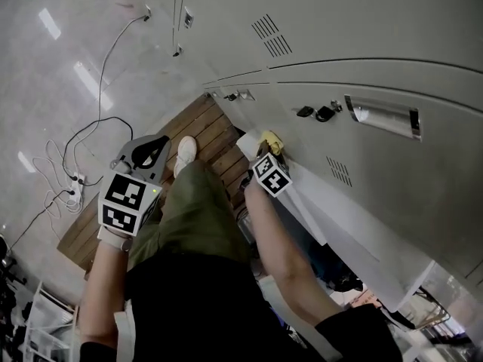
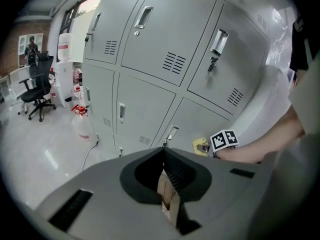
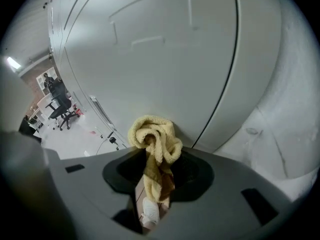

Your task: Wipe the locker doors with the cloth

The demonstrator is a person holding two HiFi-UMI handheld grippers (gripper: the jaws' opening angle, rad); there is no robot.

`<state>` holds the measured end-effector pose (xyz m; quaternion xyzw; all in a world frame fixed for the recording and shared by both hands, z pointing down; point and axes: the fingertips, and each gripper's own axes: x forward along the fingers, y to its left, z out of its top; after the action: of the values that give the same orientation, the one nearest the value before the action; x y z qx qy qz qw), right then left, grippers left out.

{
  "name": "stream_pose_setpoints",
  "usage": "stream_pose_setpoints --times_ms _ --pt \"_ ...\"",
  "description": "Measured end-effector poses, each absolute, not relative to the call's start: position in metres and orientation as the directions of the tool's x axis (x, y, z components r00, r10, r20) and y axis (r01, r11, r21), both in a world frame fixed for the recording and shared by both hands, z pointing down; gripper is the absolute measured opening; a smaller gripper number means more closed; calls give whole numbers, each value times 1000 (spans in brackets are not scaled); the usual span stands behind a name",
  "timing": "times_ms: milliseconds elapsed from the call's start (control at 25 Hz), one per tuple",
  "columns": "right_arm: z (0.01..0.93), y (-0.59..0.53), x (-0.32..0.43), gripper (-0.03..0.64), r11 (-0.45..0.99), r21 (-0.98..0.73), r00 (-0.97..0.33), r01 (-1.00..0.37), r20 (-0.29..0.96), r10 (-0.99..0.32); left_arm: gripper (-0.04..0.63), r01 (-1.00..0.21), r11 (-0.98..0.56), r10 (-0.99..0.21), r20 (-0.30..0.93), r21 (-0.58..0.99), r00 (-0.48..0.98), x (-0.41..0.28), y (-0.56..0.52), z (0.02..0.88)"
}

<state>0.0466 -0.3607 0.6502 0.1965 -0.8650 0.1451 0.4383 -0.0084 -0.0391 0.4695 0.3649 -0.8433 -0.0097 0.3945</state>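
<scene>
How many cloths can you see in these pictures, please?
1: a yellow cloth, clamped in the right gripper and bunched at a locker door. Others may be hidden; the left gripper holds none.

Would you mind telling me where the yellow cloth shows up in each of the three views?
Head view: the cloth is near centre, just above the right gripper.
Left gripper view: low, right of centre, beside that gripper's marker cube.
Right gripper view: dead centre, clamped between the jaws.
Shared landmark: the grey locker door behind the cloth.
</scene>
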Motion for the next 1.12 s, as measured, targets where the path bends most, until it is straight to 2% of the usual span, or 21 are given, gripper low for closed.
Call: stream_pose_setpoints --times_ms 600,1120 --pt "752 -366 53 141 833 -10 -423 -553 865 -270 9 -568 762 -583 712 310 -393 -8 -10 526" --pt "814 -365 49 141 848 38 -374 -528 887 -272 9 -568 768 -557 746 296 -365 -12 2 562"
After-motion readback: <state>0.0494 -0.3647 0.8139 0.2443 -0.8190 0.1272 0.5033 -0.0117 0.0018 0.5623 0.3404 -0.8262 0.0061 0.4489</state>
